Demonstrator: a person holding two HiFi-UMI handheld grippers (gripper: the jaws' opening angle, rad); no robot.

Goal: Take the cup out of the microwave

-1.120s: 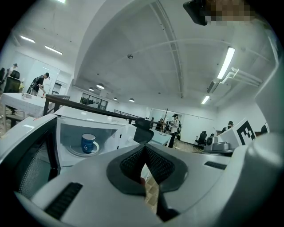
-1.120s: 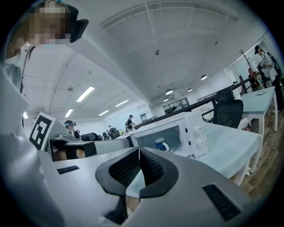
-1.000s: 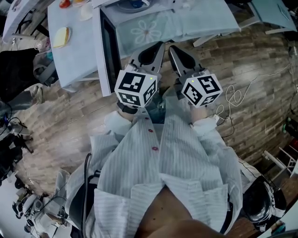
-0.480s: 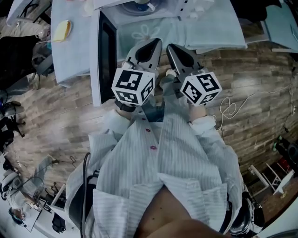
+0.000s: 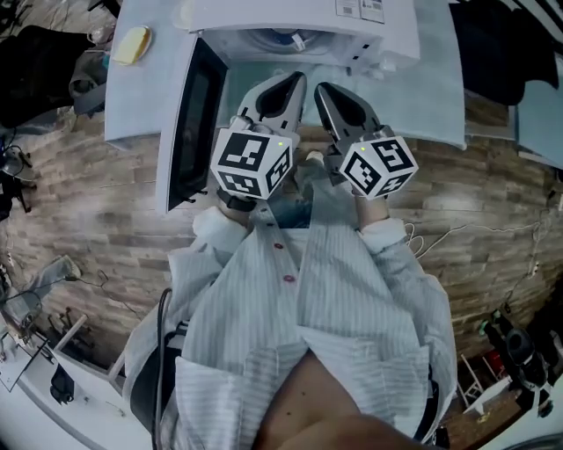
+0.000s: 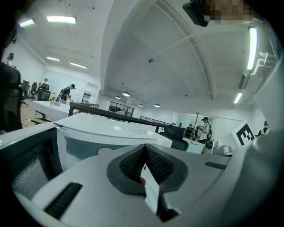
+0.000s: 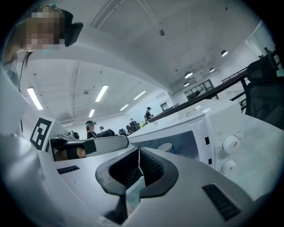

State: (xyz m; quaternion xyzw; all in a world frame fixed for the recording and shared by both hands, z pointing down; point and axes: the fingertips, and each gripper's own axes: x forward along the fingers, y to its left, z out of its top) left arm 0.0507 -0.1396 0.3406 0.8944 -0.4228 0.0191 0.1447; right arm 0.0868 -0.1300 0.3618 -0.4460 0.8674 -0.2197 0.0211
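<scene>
A white microwave (image 5: pixel 299 13) stands on a pale table (image 5: pixel 136 97), its door (image 5: pixel 189 114) swung open to the left. Inside sits a white cup with blue on it (image 5: pixel 283 37), seen also through the opening in the right gripper view (image 7: pixel 167 146). My left gripper (image 5: pixel 293 81) and right gripper (image 5: pixel 321 88) are side by side in front of the opening, short of the cup. Both point almost level at the microwave (image 6: pixel 111 133). The left gripper (image 6: pixel 144 148) is shut with nothing held, and the right gripper (image 7: pixel 139 151) is likewise shut and empty.
A yellow object (image 5: pixel 134 44) lies on the table left of the door. The control knobs (image 7: pixel 230 144) are on the microwave's right side. Dark bags and gear (image 5: pixel 40 53) stand at the far left on the wood-plank floor (image 5: pixel 88 220). People and desks show in the background.
The person has turned to face the microwave, which now lies straight ahead instead of up and to the left. Both grippers came along with the turn, still shut and side by side.
</scene>
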